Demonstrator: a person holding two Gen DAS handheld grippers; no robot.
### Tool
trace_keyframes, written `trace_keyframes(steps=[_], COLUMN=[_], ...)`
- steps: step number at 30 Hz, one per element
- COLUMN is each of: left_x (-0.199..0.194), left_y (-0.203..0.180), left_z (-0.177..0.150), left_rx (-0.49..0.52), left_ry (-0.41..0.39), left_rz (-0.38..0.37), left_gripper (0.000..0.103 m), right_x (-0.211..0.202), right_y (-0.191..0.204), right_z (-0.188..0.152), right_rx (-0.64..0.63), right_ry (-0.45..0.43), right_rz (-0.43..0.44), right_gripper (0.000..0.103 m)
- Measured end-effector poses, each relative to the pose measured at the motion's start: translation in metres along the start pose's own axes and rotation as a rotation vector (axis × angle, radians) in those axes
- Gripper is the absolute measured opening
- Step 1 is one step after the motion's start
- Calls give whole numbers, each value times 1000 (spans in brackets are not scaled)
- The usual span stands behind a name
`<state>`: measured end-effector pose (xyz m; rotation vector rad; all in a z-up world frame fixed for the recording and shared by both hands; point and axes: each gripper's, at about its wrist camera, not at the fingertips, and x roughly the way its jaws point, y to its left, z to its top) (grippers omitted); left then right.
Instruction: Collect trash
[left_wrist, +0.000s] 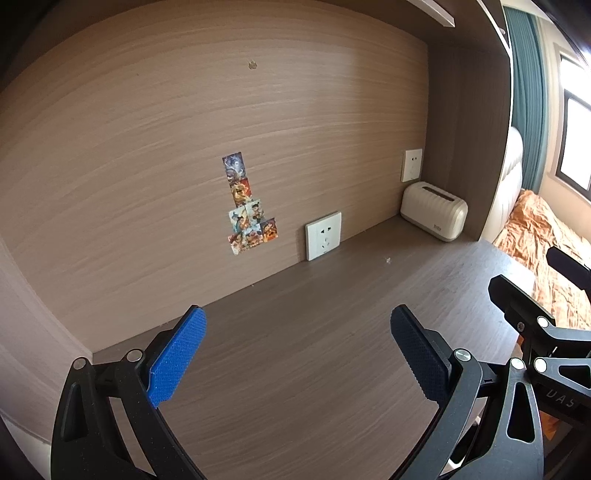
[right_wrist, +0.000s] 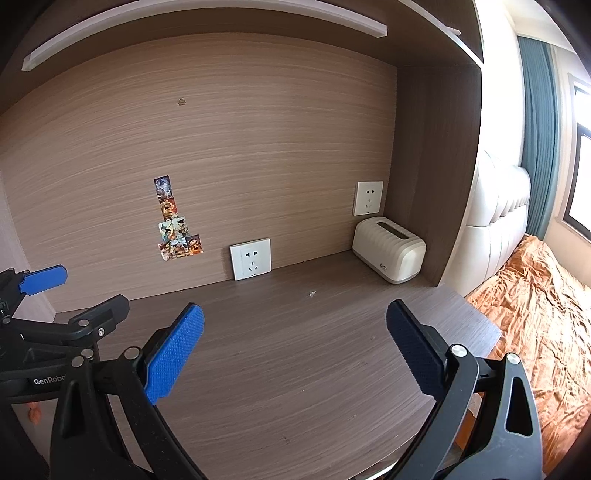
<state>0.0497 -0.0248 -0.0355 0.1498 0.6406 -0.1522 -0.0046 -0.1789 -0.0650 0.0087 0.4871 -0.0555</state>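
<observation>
My left gripper is open and empty above the brown wooden desk. My right gripper is open and empty too, held beside it to the right. A tiny pale scrap lies on the desk far ahead of both grippers, near the back wall; it also shows in the right wrist view. Part of the right gripper's frame shows at the right of the left wrist view. One blue finger of the left gripper shows at the left of the right wrist view.
A cream ribbed tissue box stands in the back right corner. Two white wall sockets and several picture stickers are on the back panel. A bed with an orange cover lies past the desk's right edge.
</observation>
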Motion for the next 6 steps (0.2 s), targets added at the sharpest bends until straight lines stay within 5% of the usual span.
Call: trace_keyframes(steps=[6], left_x=[-6], left_y=[2], left_z=[0], left_rx=[-3], left_ry=[-30], left_rz=[16], left_gripper=[98], right_x=[-5], right_y=[4], right_z=[-4], right_rx=[-11], right_ry=[-8], right_rz=[5], right_gripper=[99])
